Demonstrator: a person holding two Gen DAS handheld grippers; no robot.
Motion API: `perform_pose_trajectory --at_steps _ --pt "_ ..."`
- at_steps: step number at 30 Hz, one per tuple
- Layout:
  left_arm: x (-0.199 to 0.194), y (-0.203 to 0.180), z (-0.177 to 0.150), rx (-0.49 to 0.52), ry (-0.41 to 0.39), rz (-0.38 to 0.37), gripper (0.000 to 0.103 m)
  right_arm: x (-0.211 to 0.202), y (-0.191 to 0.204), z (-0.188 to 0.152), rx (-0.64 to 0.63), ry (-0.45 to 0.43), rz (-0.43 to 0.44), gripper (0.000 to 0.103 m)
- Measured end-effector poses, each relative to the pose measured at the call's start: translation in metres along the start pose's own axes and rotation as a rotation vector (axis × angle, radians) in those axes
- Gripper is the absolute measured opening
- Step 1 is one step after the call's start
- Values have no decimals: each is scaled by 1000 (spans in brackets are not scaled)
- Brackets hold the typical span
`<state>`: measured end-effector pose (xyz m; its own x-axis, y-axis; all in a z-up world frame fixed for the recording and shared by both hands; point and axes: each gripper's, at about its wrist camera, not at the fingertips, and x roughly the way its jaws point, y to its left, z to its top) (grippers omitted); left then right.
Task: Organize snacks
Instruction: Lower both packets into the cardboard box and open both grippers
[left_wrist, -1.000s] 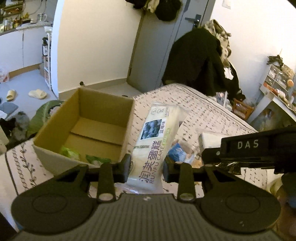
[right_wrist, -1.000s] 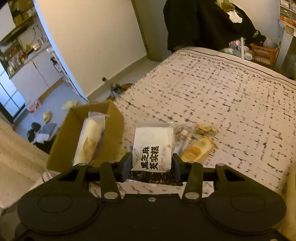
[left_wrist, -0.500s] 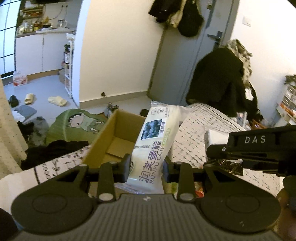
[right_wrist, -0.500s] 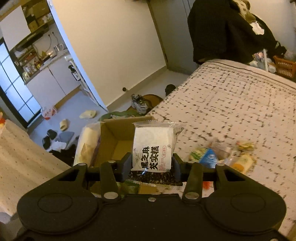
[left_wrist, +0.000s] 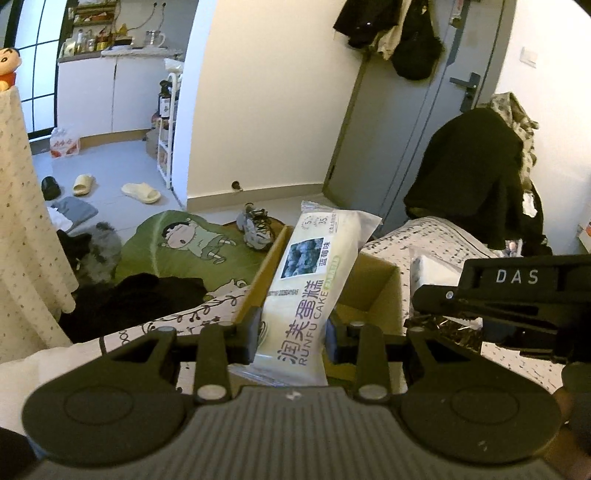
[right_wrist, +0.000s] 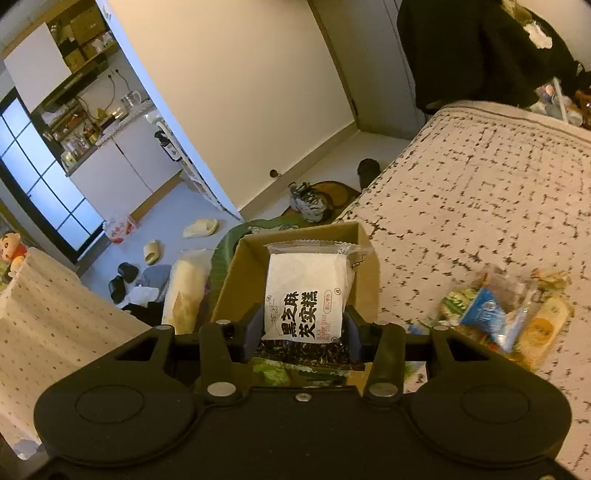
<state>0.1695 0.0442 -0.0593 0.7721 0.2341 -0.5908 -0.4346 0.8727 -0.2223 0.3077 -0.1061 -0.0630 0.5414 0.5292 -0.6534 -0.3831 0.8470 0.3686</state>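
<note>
We've swung both packets over to the box (right_wrist: 295, 254): left gripper (left_wrist: 291, 334) clamped on the cake (left_wrist: 314, 291), right gripper (right_wrist: 304, 332) clamped on the sesame pack (right_wrist: 306, 291), both above it, ready to drop

Cream cake packet (left_wrist: 314, 291) with purple lettering and a blue photo panel; white sesame-cake packet (right_wrist: 308, 295) with black lettering above a black speckled band; brown cardboard box (right_wrist: 236, 284); white bedspread (right_wrist: 480, 184) with black dashes.

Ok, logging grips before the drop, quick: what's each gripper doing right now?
Left gripper: closed on the Runfu cake packet, above the cardboard box.
Right gripper: closed on the black sesame cake packet.
</note>
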Motion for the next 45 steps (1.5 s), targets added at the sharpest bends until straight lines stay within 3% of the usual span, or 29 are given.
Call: perform_pose_trajectory --at_steps 5,15,25,36,39,42,44,45 --pt "4 4 1 4 2 15 33 -2 -5 0 33 2 13 56" --pt "15 3 1 14 25 12 33 -18 -29 -2 93 43 -61 56" --pt "16 -4 5 11 7 -25 37 -38 -39 5 87 -1 -65 67" --pt "8 -3 6 21 20 5 38 -61 -56 14 58 -25 -94 75" --pt "5 -6 6 21 29 5 46 -64 -65 14 71 -24 -108 80" --pt "2 -12 6 23 42 0 60 -61 -76 14 113 -6 -126 82" --pt "1 -17 6 29 51 11 75 -61 -80 14 120 4 -135 83" --pt "0 -20 5 33 52 17 77 -61 -81 15 118 7 -140 86"
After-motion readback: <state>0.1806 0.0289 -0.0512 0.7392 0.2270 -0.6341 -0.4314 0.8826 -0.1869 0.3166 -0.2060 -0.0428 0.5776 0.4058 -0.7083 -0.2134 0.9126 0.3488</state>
